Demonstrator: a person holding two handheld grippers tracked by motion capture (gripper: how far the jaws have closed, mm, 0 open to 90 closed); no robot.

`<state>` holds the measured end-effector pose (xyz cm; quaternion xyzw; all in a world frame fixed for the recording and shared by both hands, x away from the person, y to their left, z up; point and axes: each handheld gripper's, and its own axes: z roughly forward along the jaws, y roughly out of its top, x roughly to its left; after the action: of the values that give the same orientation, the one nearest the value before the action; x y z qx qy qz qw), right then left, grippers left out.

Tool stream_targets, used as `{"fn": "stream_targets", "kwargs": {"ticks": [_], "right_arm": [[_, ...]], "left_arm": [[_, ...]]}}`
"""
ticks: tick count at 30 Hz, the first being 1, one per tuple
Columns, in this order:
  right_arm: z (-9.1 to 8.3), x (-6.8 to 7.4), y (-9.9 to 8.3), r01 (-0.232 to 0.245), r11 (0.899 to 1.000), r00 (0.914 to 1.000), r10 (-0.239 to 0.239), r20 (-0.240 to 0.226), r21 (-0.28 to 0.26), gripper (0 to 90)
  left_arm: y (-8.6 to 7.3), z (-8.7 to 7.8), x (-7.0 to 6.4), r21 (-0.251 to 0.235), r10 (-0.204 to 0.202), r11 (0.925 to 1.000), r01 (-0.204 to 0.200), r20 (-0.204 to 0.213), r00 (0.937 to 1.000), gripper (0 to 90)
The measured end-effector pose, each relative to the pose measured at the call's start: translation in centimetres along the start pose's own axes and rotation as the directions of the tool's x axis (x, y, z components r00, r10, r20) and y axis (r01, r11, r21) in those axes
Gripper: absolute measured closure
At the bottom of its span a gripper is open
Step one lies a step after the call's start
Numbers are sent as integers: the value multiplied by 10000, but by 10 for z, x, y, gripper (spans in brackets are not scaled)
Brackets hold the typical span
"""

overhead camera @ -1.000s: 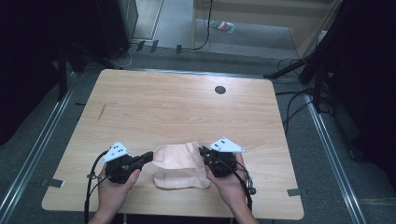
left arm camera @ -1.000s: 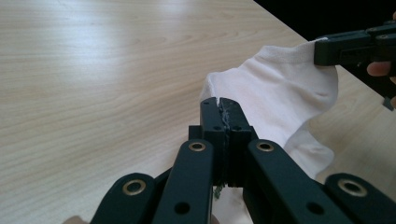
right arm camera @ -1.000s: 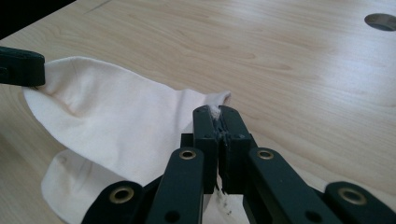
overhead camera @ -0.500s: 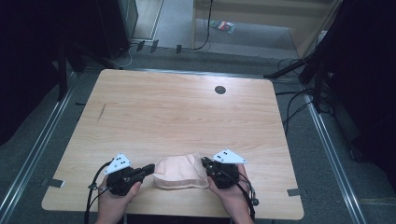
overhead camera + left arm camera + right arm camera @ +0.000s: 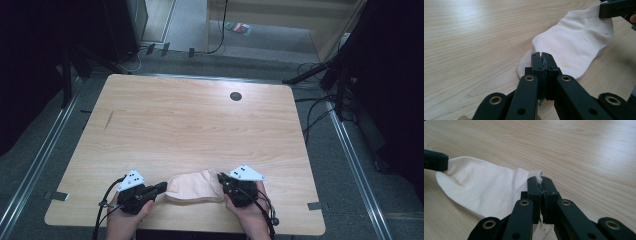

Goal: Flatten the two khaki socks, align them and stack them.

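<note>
1. A person is holding a white sock (image 5: 194, 186) btwn two grippers, near the front edge of the tabletop (image 5: 200, 125), roughly centred left-to-right.
2. Left gripper (image 5: 159, 188): its fingers (image 5: 537, 65) are pressing together w/ the toe end of the sock pinched btwn them; a sliver of fabric is showing in the seam in the left gripper view.
3. Right gripper (image 5: 221, 177): its fingers (image 5: 534, 188) are likewise clamping tight, on the cuff end; a bit of white fabric is poking out at the tips in the right gripper view.
4. Why held so, prob.: gripping both ends is keeping the sock stretched lengthwise & flat on the wood, w/ few wrinkles, which would suit smoothing or folding it.
5. The sock's middle is lying on the tabletop, not hanging; the cuff end is looking slightly lifted at the right gripper.
6. Edges: the sock and both hands are sitting close to the near edge, so there's little room to pull back twd the person w/o the fabric going over the lip.
7. Open room: the whole far part of the tabletop is lying free ahead, apart from a small dark round hole (image 5: 235, 96) near the far edge, well apart from the sock. Both sides are also leaving room to move.
</note>
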<state>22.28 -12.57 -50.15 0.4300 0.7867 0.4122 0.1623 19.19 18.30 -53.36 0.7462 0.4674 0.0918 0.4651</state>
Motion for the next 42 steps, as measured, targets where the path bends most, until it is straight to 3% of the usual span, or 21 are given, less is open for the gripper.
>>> {"fn": "stream_targets", "kwargs": {"ticks": [10,11,14,16,18,20,23,25,27,30,32,38,42], "right_arm": [[2,1,-8,81,9998,10000,-80,-43,165,874],[3,1,-9,86,9996,9999,-85,-70,265,858],[5,-1,-10,-223,9989,9994,233,-240,419,656],[1,-4,-10,-420,9990,9990,423,-157,172,597],[-8,-5,-8,-606,9978,9981,608,94,-257,663],[-13,-4,-7,-732,9956,9973,736,42,-582,760],[-8,5,-8,-408,9979,9984,387,-417,-507,838],[3,11,-10,-132,9998,9982,125,-578,-126,856],[14,14,-14,-7,9997,9990,18,-456,244,862],[24,13,-21,73,9971,10000,-76,42,755,861],[25,10,-24,-68,9962,9998,52,188,867,850],[26,4,-32,-143,9941,9997,123,193,1080,822],[27,2,-32,-112,9947,9997,91,211,1021,819]], "left_arm": [[-5,4,2,268,46,9996,-38,-310,9995,882],[-6,4,2,155,72,9999,-65,-442,9990,831],[-5,1,3,-266,17,9996,-41,-897,9960,642],[-2,-4,2,-747,-189,9971,107,-1100,9937,566],[3,-9,0,-1192,-288,9927,187,-833,9961,622],[9,-10,-8,-1389,63,9902,-130,-485,9988,693],[10,2,-19,-996,508,9935,-543,-373,9980,727],[5,13,-17,-376,325,9987,-352,-706,9970,744],[0,19,-12,203,48,9998,-35,-634,9980,753],[-5,19,-9,409,84,9992,-49,-853,9963,743],[-7,20,-10,502,171,9987,-131,-815,9965,705],[-10,25,-19,889,1179,9895,-1139,-410,9922,490],[-10,25,-18,932,1365,9866,-1342,-188,9905,425]]}}
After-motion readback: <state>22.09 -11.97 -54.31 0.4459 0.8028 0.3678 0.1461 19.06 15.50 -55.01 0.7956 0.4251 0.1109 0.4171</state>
